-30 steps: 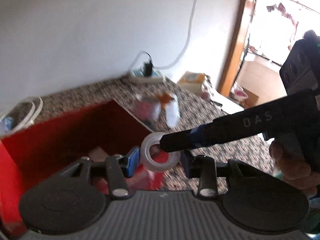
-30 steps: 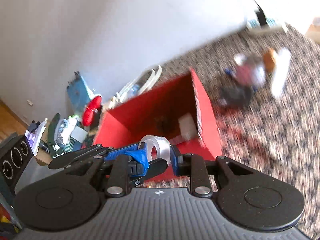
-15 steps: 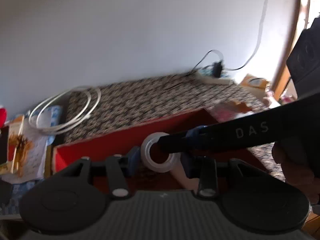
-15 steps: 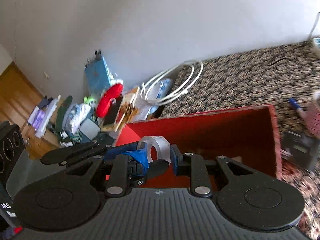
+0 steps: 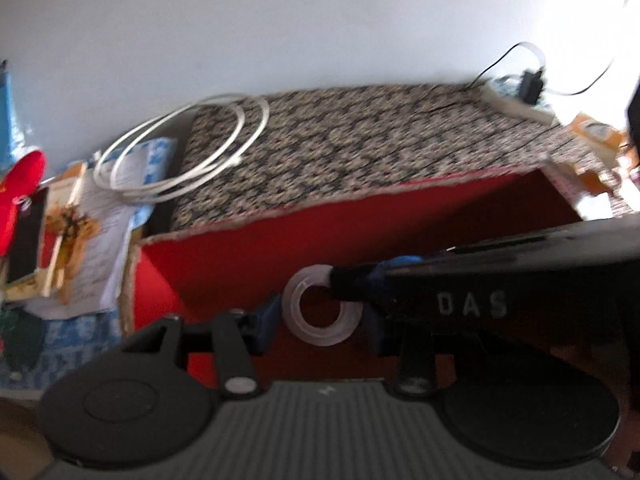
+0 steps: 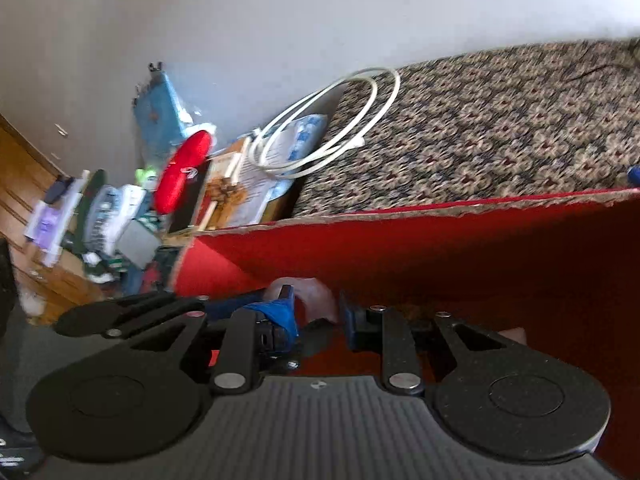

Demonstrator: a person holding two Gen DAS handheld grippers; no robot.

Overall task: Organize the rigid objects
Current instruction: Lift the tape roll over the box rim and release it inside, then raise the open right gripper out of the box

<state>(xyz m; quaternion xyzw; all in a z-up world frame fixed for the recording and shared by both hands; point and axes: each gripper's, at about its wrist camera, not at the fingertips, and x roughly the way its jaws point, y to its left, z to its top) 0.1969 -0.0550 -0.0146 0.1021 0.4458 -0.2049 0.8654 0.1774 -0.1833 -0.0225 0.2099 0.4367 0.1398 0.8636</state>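
Tape roll (image 5: 323, 309), clear glossy plastic ring, hanging over open red box (image 5: 360, 240), sitting between jaws of left gripper (image 5: 320, 322); jaws spread, pads seeming not touching roll

Right gripper (image 6: 316, 312) pinching roll rim, one finger going through hole

Risk: smooth roll slipping from thin pinch, or hitting rough cardboard box edge and falling outside on patterned carpet bench (image 5: 360, 140)

Coiled white cable (image 5: 180, 152) lying well apart

Glossy clear plastic tape roll (image 5: 323, 307), matt red box (image 5: 360, 248) of seemingly rough-edged cardboard, woven patterned cloth (image 5: 360, 136).
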